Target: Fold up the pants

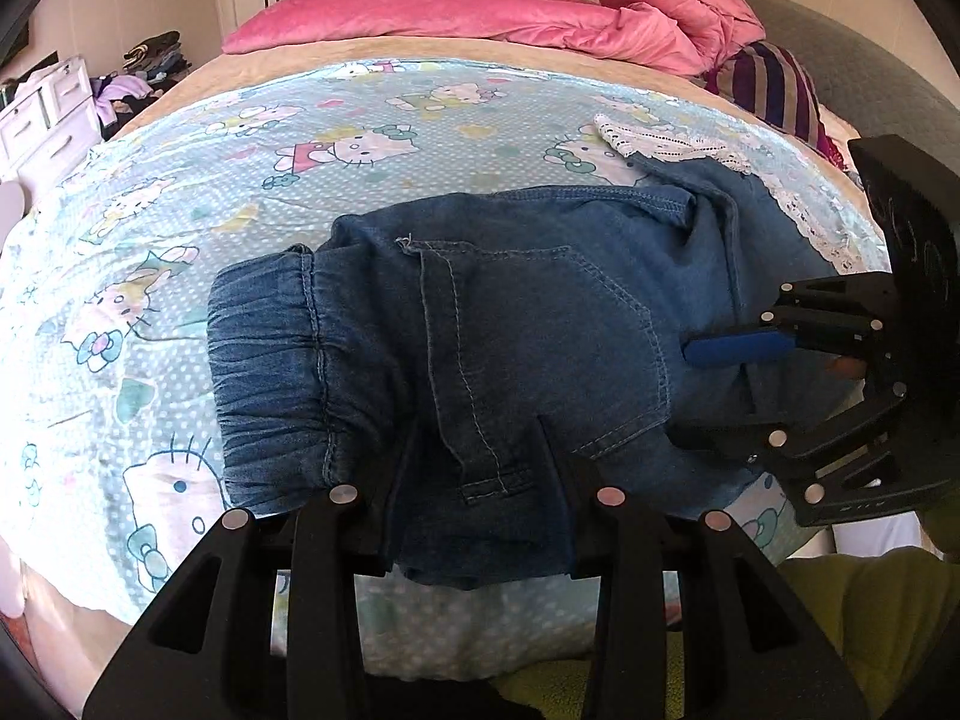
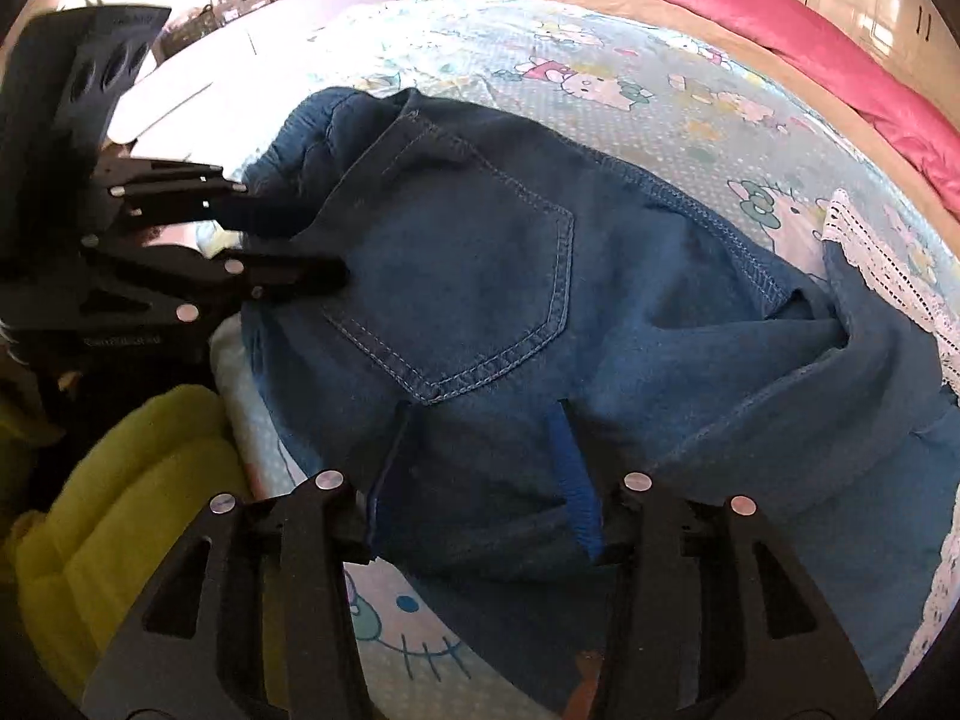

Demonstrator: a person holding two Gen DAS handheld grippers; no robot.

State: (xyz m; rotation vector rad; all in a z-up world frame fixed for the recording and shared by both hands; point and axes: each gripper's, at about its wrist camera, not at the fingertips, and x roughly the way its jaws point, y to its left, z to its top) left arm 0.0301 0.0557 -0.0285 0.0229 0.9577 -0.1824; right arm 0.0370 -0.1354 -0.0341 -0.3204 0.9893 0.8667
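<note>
- The pants (image 1: pixel 480 324) lay on the bed (image 1: pixel 180 192), already folded into a compact bundle.
- Left gripper (image 1: pixel 480 468) clenched the near edge; right gripper (image 2: pixel 480 450) sat parted over denim, gripping nothing.
- Final tidying looked left.

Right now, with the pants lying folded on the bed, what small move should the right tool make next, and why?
Probably draw the right tool straight back off the pants, toward the near edge of the bed. Its jaws stand apart around the denim's near edge, not pinching, and the pants lie in a compact fold, back pocket up. The left tool sits at the same edge.
</note>
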